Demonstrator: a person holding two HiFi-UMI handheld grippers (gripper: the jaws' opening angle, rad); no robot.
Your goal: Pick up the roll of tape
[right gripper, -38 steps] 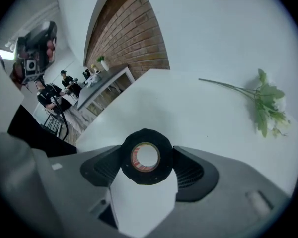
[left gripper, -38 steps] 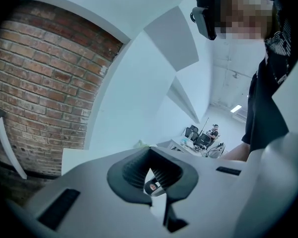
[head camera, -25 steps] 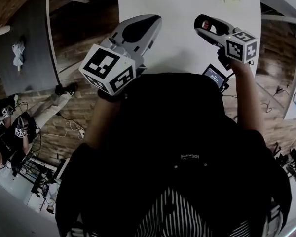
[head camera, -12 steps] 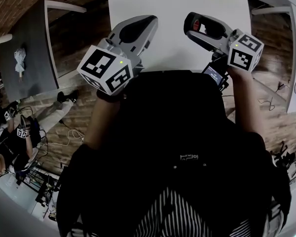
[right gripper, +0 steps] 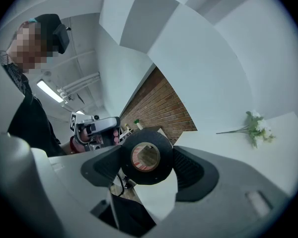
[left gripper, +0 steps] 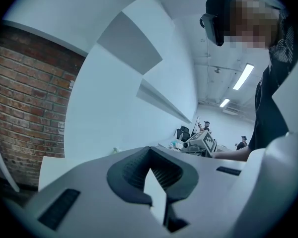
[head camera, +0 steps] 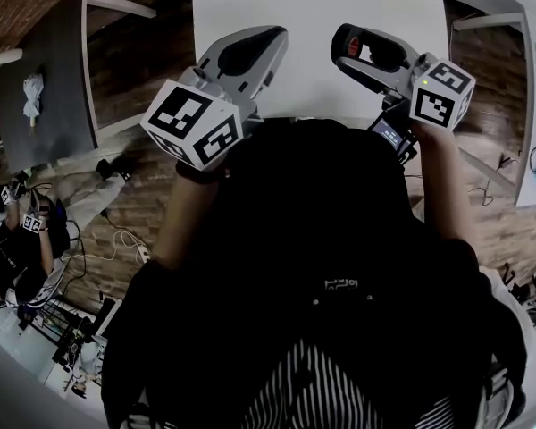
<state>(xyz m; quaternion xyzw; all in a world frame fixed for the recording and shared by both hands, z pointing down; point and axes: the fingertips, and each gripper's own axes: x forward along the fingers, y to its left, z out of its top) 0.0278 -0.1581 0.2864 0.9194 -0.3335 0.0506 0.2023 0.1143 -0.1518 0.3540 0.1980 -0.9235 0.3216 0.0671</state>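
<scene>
The roll of tape (right gripper: 146,157) is black with a reddish-brown core. My right gripper (right gripper: 148,158) is shut on it, one dark pad on each side, and holds it in the air. In the head view the roll (head camera: 355,47) shows in the right gripper (head camera: 344,41) over the near edge of the white table (head camera: 313,7). My left gripper (head camera: 280,34) hovers beside it, to the left. Its tips (left gripper: 150,150) meet, and only the table shows through the gap between its curved pads.
A green sprig with pale flowers (right gripper: 256,128) lies far back on the white table. A small device with a lit screen (head camera: 391,134) hangs under the right hand. A dark table (head camera: 45,70) stands left over a brick floor, with people (head camera: 18,248) and cables beyond.
The right gripper, with the tape in it, has risen and drifted left in the head view. The left gripper has shifted only a little.
</scene>
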